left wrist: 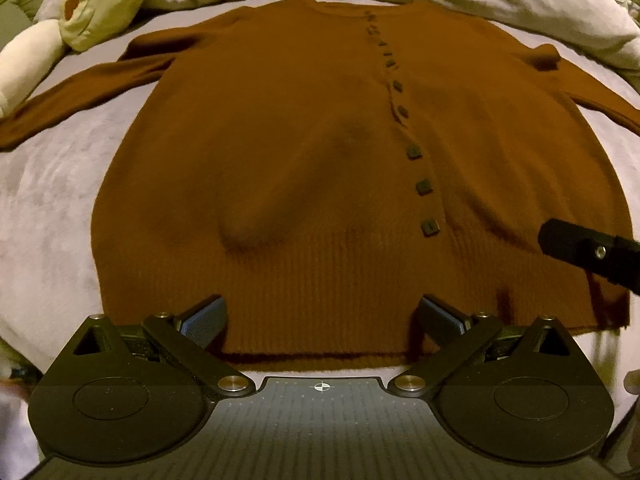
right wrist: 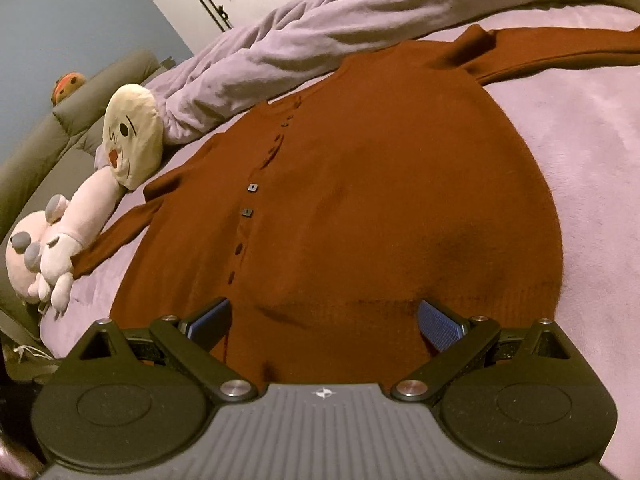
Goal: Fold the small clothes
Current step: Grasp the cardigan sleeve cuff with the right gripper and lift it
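My left gripper [left wrist: 322, 320] and right gripper [right wrist: 324, 320], both spread and empty, sit at the hem of the rust-brown knitted buttoned cardigan [left wrist: 320, 140], lying flat on the lilac blanket [left wrist: 52, 176], collar farthest away.

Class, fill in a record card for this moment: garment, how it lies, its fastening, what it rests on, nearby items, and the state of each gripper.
garment: rust-brown cardigan
how it lies: spread front-up, sleeves out to both sides, a raised wrinkle in the front
fastening: square buttons in a row down the front
surface: lilac bed cover
nearby items: plush toy past one sleeve; crumpled duvet beyond the collar
left gripper: open, at the hem
right gripper: open, over the hem
folding: not yet begun
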`<state>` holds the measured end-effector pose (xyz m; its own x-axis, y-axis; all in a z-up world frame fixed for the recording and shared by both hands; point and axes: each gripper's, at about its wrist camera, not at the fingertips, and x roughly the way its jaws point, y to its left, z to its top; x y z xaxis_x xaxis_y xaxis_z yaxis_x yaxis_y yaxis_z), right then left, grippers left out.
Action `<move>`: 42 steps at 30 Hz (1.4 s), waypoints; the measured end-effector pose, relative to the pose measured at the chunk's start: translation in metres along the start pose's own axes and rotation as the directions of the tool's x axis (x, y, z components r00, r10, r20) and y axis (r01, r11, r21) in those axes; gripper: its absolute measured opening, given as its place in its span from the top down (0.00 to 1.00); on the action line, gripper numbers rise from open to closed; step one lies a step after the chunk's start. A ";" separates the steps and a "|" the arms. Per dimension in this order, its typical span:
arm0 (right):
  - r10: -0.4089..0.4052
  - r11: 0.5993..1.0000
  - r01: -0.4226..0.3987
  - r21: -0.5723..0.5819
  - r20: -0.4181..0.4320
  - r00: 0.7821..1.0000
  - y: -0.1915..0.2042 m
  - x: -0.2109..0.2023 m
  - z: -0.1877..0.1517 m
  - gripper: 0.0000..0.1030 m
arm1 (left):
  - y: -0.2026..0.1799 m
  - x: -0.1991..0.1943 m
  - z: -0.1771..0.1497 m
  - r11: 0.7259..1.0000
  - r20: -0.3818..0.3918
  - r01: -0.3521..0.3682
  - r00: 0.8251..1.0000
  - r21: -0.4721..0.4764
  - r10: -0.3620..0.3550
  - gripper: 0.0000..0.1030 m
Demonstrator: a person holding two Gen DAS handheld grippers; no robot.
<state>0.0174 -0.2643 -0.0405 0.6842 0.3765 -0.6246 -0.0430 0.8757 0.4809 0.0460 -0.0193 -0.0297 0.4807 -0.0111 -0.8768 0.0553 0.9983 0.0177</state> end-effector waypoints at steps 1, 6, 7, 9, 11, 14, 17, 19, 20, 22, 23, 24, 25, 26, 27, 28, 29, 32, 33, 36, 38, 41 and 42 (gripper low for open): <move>0.002 1.000 -0.002 -0.002 -0.003 1.000 -0.001 0.001 0.000 0.04 | 0.001 0.000 0.001 1.000 0.001 -0.002 1.000 -0.004 0.002 0.00; -0.002 1.000 0.002 -0.010 -0.026 1.000 -0.009 0.008 -0.001 0.04 | 0.003 0.003 0.011 1.000 0.007 -0.020 1.000 -0.021 0.020 0.00; 0.001 1.000 -0.001 -0.015 -0.031 1.000 -0.010 0.010 -0.001 0.04 | 0.004 0.004 0.014 0.999 0.006 -0.023 1.000 -0.025 0.023 0.00; 0.005 0.999 -0.006 -0.040 -0.031 1.000 -0.010 0.012 -0.004 0.04 | 0.005 0.007 0.020 0.999 0.009 -0.024 1.000 -0.038 0.025 0.00; 0.001 0.996 -0.005 -0.086 -0.041 0.999 -0.008 0.014 -0.006 0.04 | 0.005 0.010 0.028 0.998 0.016 -0.028 0.999 -0.048 0.029 0.00; 0.030 0.990 -0.041 -0.134 -0.079 0.996 -0.009 0.010 0.000 0.04 | 0.003 0.013 0.042 0.998 0.036 -0.040 0.999 -0.047 0.041 0.00; 0.139 0.988 -0.139 0.068 0.005 0.990 -0.047 -0.008 0.028 0.04 | 0.003 0.018 0.060 0.997 0.061 -0.051 0.997 -0.049 0.054 0.00; 0.103 0.969 -0.133 0.210 0.145 0.984 -0.089 -0.026 0.054 0.04 | 0.004 0.023 0.069 0.997 0.066 -0.052 0.996 -0.062 0.056 0.00; 0.054 0.957 -0.111 0.268 0.214 0.975 -0.115 -0.036 0.069 0.04 | 0.005 0.026 0.073 0.996 0.066 -0.051 0.996 -0.070 0.055 0.00; -0.054 0.929 -0.066 0.365 0.310 0.949 -0.162 -0.053 0.093 0.04 | 0.004 0.034 0.076 0.996 0.049 -0.050 0.997 -0.077 0.054 0.00; -0.114 0.910 -0.046 0.412 0.355 0.928 -0.188 -0.062 0.105 0.06 | 0.003 0.039 0.076 0.996 0.035 -0.048 0.998 -0.076 0.050 0.00; -0.168 0.894 -0.022 0.448 0.380 0.910 -0.207 -0.068 0.114 0.13 | 0.002 0.043 0.075 0.996 0.026 -0.042 0.999 -0.074 0.044 0.00; -0.237 0.871 0.011 0.491 0.400 0.885 -0.230 -0.075 0.124 0.15 | 0.001 0.047 0.073 0.997 0.023 -0.037 0.999 -0.074 0.038 0.00; -0.283 0.852 0.030 0.523 0.411 0.867 -0.249 -0.079 0.132 0.19 | 0.001 0.048 0.072 0.997 0.023 -0.034 0.999 -0.076 0.035 0.00; -0.330 0.829 0.053 0.557 0.411 0.849 -0.268 -0.082 0.140 0.28 | 0.001 0.050 0.071 0.996 0.027 -0.031 0.999 -0.080 0.033 0.00; -0.374 0.802 0.068 0.593 0.411 0.832 -0.288 -0.084 0.148 0.33 | 0.001 0.050 0.071 0.996 0.028 -0.027 0.999 -0.083 0.030 0.00; -0.397 0.783 0.074 0.618 0.404 0.824 -0.300 -0.083 0.154 0.38 | 0.001 0.052 0.071 0.996 0.026 -0.023 0.999 -0.085 0.025 0.00; -0.435 0.722 0.054 0.690 0.392 0.811 -0.338 -0.083 0.170 0.43 | 0.002 0.055 0.072 0.995 0.020 -0.017 1.000 -0.095 0.019 0.00; -0.440 0.709 0.041 0.704 0.396 0.806 -0.348 -0.082 0.175 0.44 | 0.001 0.056 0.072 0.996 0.018 -0.018 1.000 -0.090 0.020 0.00; -0.457 0.667 0.007 0.745 0.401 0.794 -0.365 -0.073 0.182 0.55 | -0.002 0.056 0.072 0.997 0.021 -0.023 0.999 -0.075 0.025 0.00; -0.456 0.650 -0.007 0.760 0.397 0.797 -0.372 -0.063 0.187 0.64 | -0.002 0.057 0.072 0.997 0.021 -0.025 0.999 -0.069 0.026 0.00; -0.471 0.650 0.031 0.759 0.370 0.801 -0.372 -0.056 0.190 0.90 | -0.001 0.058 0.074 0.998 0.015 -0.018 1.000 -0.068 0.019 0.00; -0.470 0.648 0.038 0.761 0.360 0.806 -0.373 -0.055 0.193 0.94 | -0.001 0.059 0.075 0.997 0.008 -0.014 1.000 -0.070 0.014 0.00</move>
<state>0.1362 -0.6697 -0.0669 0.8338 -0.2170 -0.5077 0.5519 0.3521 0.7559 0.1397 -0.0248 -0.0451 0.4883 0.0026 -0.8727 -0.0123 0.9999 -0.0039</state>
